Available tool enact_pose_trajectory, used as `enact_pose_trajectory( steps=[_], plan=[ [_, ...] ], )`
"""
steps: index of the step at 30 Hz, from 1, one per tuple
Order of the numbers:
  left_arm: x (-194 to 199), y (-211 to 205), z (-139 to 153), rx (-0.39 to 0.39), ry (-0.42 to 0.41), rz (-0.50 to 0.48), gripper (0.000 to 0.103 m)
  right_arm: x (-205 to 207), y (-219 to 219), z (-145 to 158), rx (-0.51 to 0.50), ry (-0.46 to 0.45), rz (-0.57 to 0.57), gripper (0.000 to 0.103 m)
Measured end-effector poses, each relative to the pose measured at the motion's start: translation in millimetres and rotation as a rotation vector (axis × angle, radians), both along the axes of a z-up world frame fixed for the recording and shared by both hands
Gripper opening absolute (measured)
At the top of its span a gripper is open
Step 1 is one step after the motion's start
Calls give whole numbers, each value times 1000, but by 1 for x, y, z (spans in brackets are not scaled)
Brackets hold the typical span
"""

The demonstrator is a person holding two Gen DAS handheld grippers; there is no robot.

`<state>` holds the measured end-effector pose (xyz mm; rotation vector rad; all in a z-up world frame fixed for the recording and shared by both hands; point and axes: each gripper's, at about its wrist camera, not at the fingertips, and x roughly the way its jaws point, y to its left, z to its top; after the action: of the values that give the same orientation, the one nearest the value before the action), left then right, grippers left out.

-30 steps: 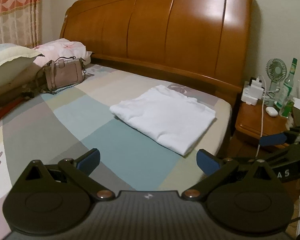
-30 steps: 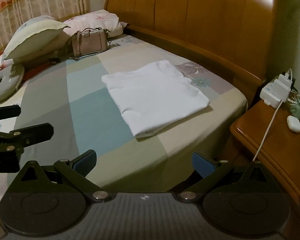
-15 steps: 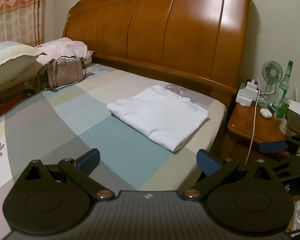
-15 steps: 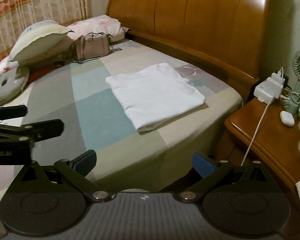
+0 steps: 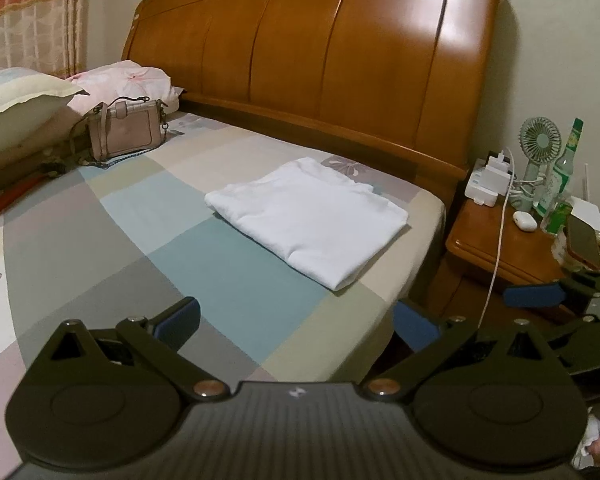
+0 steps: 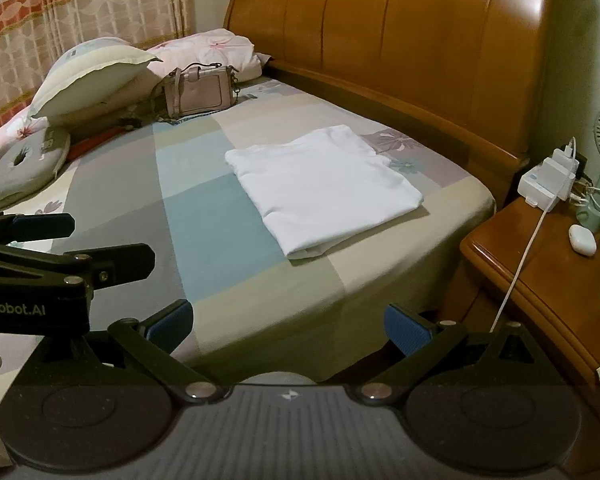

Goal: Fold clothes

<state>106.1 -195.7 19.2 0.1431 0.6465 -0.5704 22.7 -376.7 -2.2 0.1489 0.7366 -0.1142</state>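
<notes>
Well beyond both wide-open, empty tongs (image 5: 296,318) (image 6: 288,322) lies the folded white garment (image 5: 308,218) (image 6: 324,188).

Quick count of what's around: one folded white garment (image 5: 308,216) on the bed (image 5: 228,292), and that's the only piece of clothing. Two grippers: the left gripper (image 5: 296,318) and the right gripper (image 6: 288,320), both spread wide with nothing in them. One pink handbag (image 5: 126,132). Two pillows by the headboard (image 5: 320,52), plus one grey ring cushion (image 6: 24,164). Nightstand (image 5: 500,244) stuff: one small fan (image 5: 539,144), one green bottle (image 5: 566,168), one white earbud case (image 5: 525,221).
</notes>
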Motion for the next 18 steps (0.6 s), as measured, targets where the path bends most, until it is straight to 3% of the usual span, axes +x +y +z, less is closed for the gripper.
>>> enact_pose_trajectory(
  steps=[18],
  plan=[
    [5,0,-1,4,4,2,102,3,3,0,-4,8,5,103]
  ],
)
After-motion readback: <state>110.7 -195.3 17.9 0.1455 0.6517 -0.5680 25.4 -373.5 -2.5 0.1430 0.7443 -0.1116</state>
